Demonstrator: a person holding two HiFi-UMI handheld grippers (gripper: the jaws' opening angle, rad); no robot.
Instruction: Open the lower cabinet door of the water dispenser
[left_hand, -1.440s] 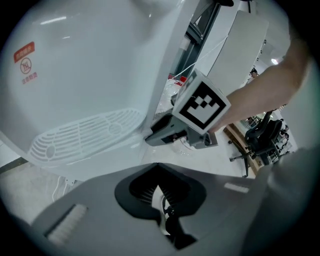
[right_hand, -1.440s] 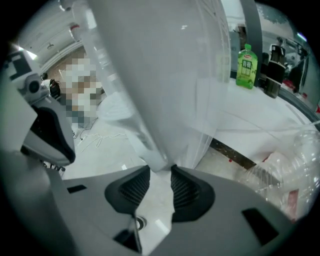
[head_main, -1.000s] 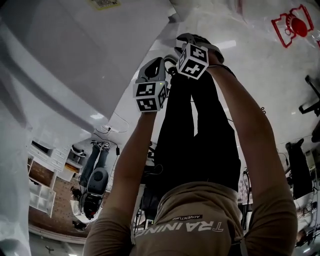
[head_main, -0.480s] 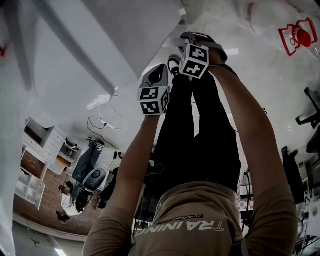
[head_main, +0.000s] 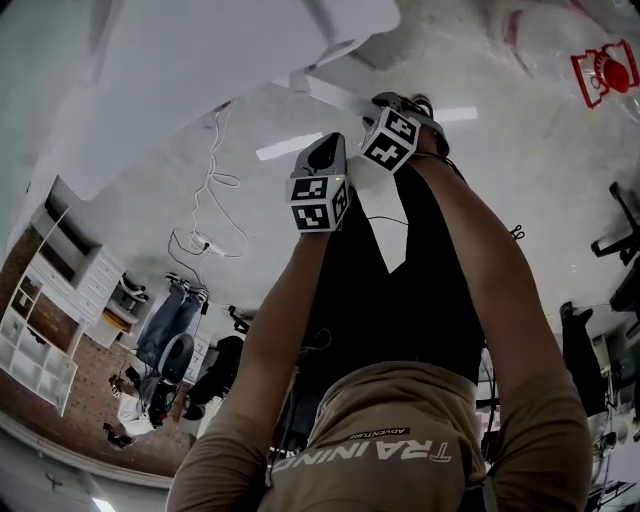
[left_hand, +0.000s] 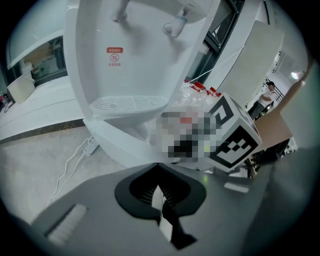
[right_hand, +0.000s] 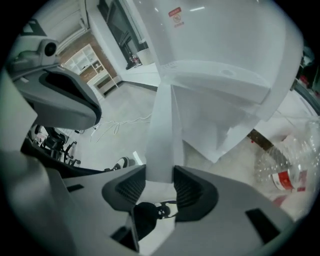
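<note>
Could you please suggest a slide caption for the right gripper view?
Right gripper clamped on the edge of the open lower cabinet door of the water dispenser.

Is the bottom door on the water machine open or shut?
Open: the lower cabinet door sticks out edge-on from the water dispenser, its edge clamped in the right gripper.

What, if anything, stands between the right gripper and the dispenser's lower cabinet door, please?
Nothing visible does: the right gripper has its jaws closed on the edge of the cabinet door. The left gripper is shut and empty, off the door. Plastic bottles lie on the floor off to one side.
</note>
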